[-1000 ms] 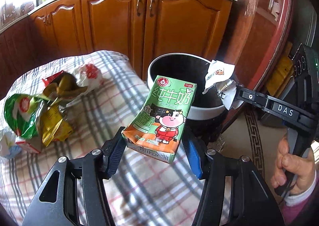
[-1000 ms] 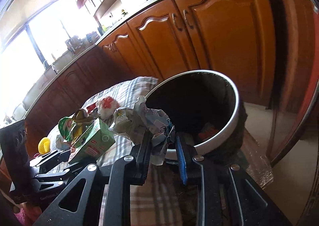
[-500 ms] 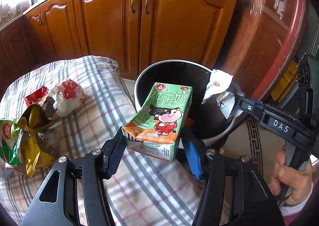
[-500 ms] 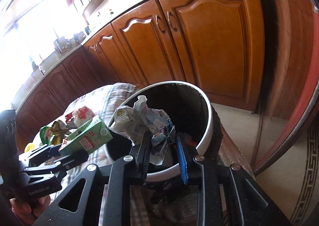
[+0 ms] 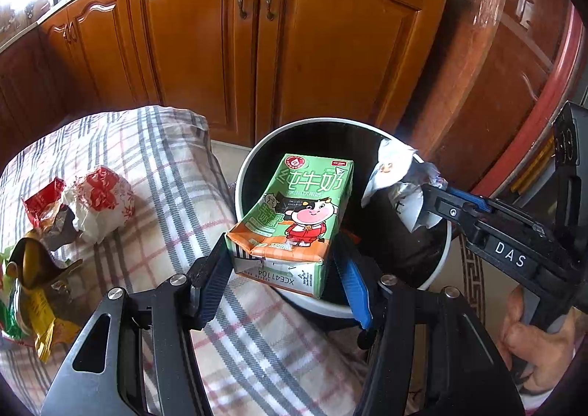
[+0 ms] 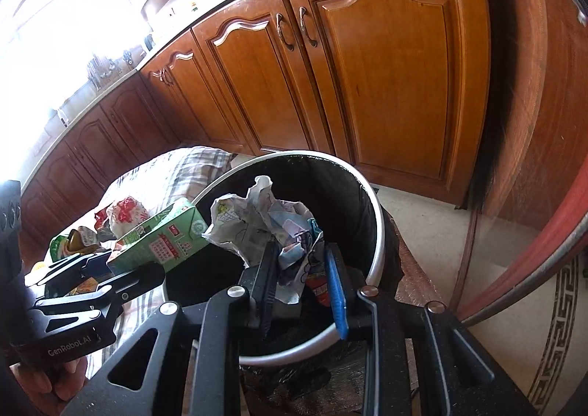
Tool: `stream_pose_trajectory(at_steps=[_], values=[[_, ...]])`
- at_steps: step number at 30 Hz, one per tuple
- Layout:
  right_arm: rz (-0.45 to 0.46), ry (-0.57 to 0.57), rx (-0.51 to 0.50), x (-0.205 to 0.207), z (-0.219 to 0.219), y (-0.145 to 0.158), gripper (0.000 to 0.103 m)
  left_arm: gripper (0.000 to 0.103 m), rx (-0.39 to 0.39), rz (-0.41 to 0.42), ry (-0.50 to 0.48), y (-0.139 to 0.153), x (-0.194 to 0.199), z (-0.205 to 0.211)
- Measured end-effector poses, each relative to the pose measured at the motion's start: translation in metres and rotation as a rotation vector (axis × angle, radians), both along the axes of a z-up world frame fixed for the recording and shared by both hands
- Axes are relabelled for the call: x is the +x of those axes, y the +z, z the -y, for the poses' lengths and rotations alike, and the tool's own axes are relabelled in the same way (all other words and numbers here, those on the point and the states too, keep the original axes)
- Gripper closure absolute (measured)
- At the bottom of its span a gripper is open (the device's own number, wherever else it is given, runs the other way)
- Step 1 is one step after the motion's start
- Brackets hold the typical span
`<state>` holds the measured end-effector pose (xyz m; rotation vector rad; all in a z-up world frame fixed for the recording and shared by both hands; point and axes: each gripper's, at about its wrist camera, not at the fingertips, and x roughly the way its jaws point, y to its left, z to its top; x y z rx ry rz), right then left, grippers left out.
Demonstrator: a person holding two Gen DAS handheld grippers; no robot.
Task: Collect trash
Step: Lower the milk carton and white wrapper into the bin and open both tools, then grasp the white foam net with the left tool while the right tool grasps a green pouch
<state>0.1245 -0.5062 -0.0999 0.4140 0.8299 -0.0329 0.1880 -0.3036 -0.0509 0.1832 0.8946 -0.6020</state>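
My left gripper (image 5: 283, 269) is shut on a green milk carton (image 5: 294, 217) with a cartoon cow and holds it over the near rim of the round bin (image 5: 246, 173), which has a white rim and a black liner. The carton (image 6: 161, 239) and left gripper (image 6: 99, 269) also show in the right wrist view. My right gripper (image 6: 299, 265) is shut on a crumpled white paper wad (image 6: 264, 228) and holds it above the open bin (image 6: 378, 228). The wad also shows in the left wrist view (image 5: 397, 184), over the bin's right side.
A plaid-covered table (image 5: 176, 173) to the left carries more trash: a red-and-white wrapper (image 5: 99, 203) and several green and yellow snack bags (image 5: 33, 291). Wooden kitchen cabinets (image 5: 257, 48) stand behind the bin. A patterned rug (image 6: 562, 324) lies on the floor at right.
Both grippers have moved toward the bin with their loads. The carton went from above the table to over the bin's rim, and the paper wad now hangs over the bin's opening.
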Motion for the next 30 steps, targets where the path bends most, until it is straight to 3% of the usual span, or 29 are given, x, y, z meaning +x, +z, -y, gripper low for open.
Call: stream_pose_trajectory(at_steps=[1,3,5,9,11,17,21,30], values=[[-0.006,0.000,-0.007,0.001,0.000,-0.001,0.071,0.047,0.008,-0.007,0.001,-0.001,0.001,0.001],[-0.020,-0.001,-0.013,0.005,0.000,-0.002,0.053,0.043,0.002,-0.019,-0.007,-0.002,0.001,0.000],[-0.013,-0.006,0.001,0.002,0.001,-0.002,0.036,0.024,-0.008,-0.024,-0.002,-0.002,-0.001,-0.005],[0.009,-0.026,0.020,-0.005,0.000,0.000,0.029,0.023,-0.048,-0.024,0.015,-0.001,-0.015,-0.024],[0.029,-0.035,0.046,-0.013,-0.003,0.002,0.021,0.022,-0.062,-0.022,0.024,-0.001,-0.023,-0.036],[0.065,-0.039,0.127,-0.033,-0.026,0.004,0.010,0.021,-0.102,-0.018,0.079,-0.008,-0.055,-0.095],[0.073,-0.009,0.190,-0.041,-0.051,0.010,0.009,0.021,-0.100,-0.020,0.135,-0.011,-0.070,-0.138],[0.078,0.161,0.221,-0.036,-0.137,0.022,0.007,0.021,-0.112,0.020,0.322,-0.006,-0.083,-0.238]])
